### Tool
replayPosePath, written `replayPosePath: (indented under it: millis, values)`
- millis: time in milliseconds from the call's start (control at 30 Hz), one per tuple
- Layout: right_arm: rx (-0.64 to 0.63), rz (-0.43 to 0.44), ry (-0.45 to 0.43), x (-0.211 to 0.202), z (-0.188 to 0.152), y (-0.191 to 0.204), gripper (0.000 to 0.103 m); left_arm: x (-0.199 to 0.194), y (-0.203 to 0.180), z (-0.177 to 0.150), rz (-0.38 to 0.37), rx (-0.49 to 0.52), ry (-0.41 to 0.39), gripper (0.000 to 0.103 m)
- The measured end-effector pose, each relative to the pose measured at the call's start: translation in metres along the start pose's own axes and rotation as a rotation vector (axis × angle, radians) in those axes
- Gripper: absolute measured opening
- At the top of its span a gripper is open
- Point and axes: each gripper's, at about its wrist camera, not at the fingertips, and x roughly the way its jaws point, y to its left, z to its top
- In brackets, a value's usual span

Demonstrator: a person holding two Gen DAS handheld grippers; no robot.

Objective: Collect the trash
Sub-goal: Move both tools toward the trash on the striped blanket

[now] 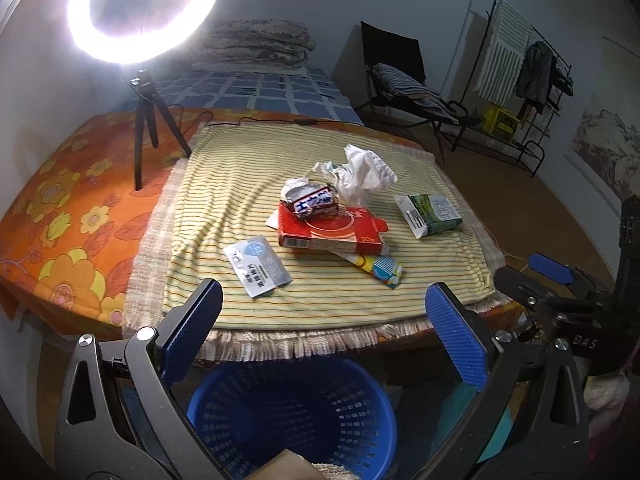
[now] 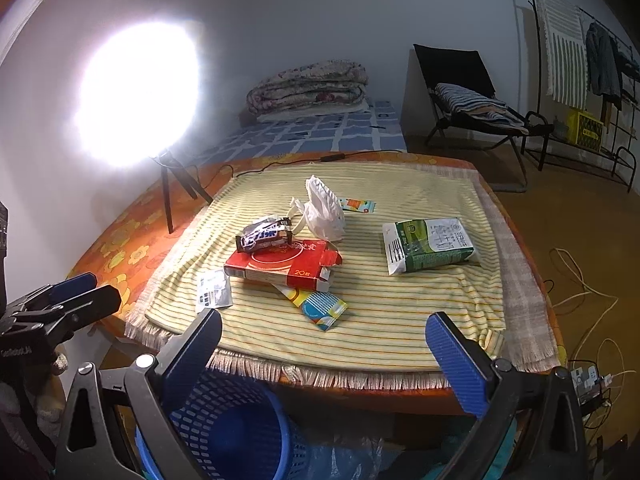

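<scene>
Hovering spread and empty, left gripper (image 1: 324, 332), right gripper (image 2: 324, 344), trash pile (image 1: 332, 220) ahead, seemingly untouched

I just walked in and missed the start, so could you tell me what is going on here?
A person holds two grippers above a table scattered with trash. The left gripper and right gripper are both open and empty. A red box, snack wrapper, green carton, crumpled white bag and silver packet lie on the striped cloth. The blue basket waits below.
</scene>
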Motion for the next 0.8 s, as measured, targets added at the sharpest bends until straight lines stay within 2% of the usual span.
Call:
replayPosePath:
  millis: [300,600,800]
  values:
    - [0.026,0.003,0.024,0.019,-0.003,-0.008,0.103,0.008,-0.001,-0.003,0.012,0.000,0.002,0.103]
    - [0.025,-0.015,0.052,0.033,-0.007,-0.010,0.103,0.035,0.016,-0.007,0.036,-0.018,0.058,0.103]
    - [0.028,-0.021,0.063,0.036,-0.010,-0.011,0.103,0.042,0.018,-0.010,0.051,-0.013,0.068,0.103]
